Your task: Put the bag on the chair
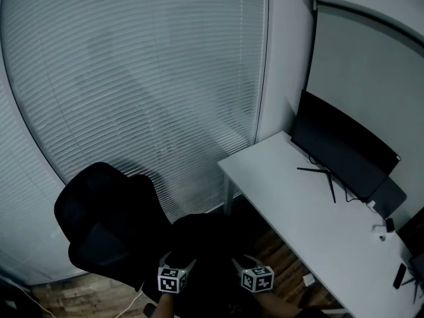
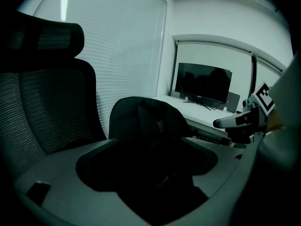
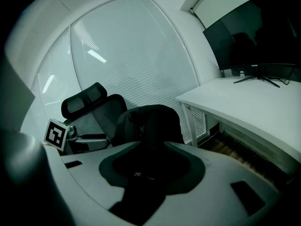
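Left tongs (image 1: 177, 264) and right tongs (image 1: 242, 264) both pinch the bag (image 1: 209, 236); chair (image 1: 106, 220) beside.

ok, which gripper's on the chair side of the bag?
The left gripper: it holds the bag on the side next to the chair, while the right gripper holds the side towards the desk.
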